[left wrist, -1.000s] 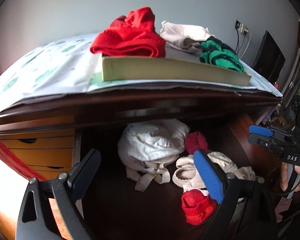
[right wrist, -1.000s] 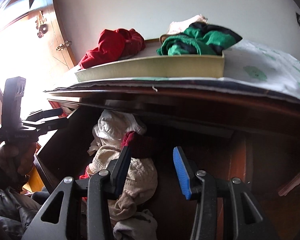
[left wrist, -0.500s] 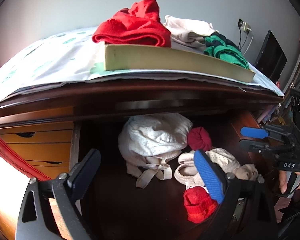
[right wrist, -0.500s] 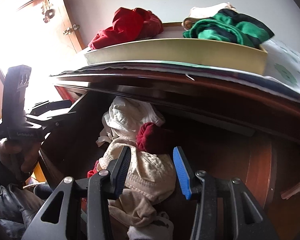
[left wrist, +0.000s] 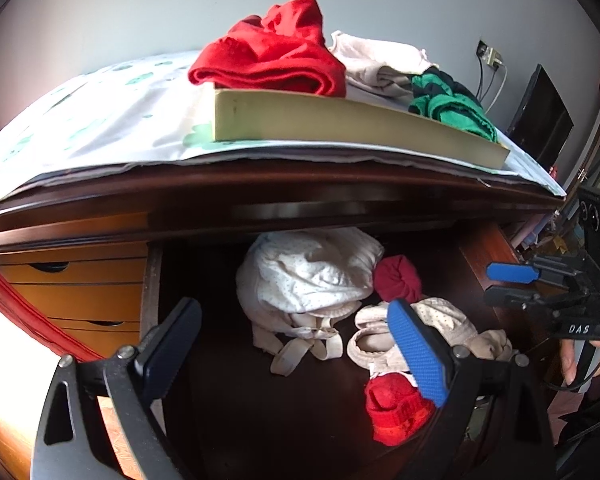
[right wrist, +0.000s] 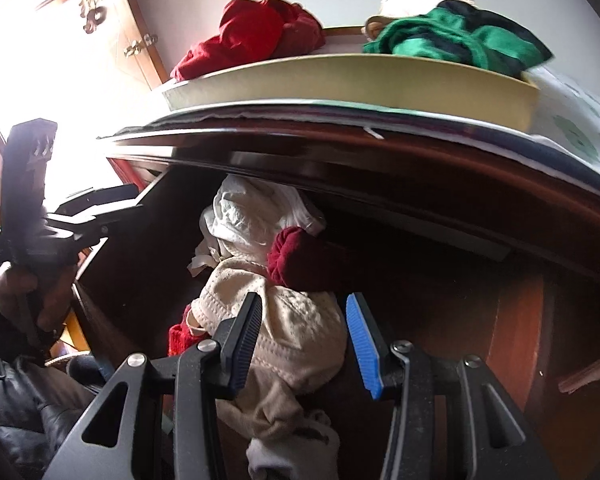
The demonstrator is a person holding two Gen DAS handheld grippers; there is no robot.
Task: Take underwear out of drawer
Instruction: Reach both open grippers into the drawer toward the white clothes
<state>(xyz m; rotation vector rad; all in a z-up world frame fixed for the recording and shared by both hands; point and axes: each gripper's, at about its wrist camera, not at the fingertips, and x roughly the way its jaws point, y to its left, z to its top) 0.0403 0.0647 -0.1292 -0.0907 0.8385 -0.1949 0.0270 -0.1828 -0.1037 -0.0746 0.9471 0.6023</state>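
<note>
I have the drawer [left wrist: 228,408] open under the overhanging lip of the dresser top [left wrist: 260,196], which roofs its back half. The underwear sits toward the drawer's right side: a white dotted piece [left wrist: 304,276] at the back, a dark red roll [left wrist: 398,278] touching it, a cream piece [right wrist: 292,320] in front and a bright red one [left wrist: 392,410] nearest me. The left half of the drawer floor is bare dark wood, so there is room to move there.

My left claw [left wrist: 296,348] hangs over the drawer with its jaws wide apart, nothing between them. My right claw [right wrist: 304,336] stands part open, jaws either side of the cream piece (I see no pad pressing on it).

On top, a shallow tray [left wrist: 340,124] holds red [left wrist: 272,56], beige and green [left wrist: 448,106] garments on a patterned cloth [left wrist: 100,120].

Against a second ago, the right view has closed in on the pile and tipped downward; the left view has barely shifted.
</note>
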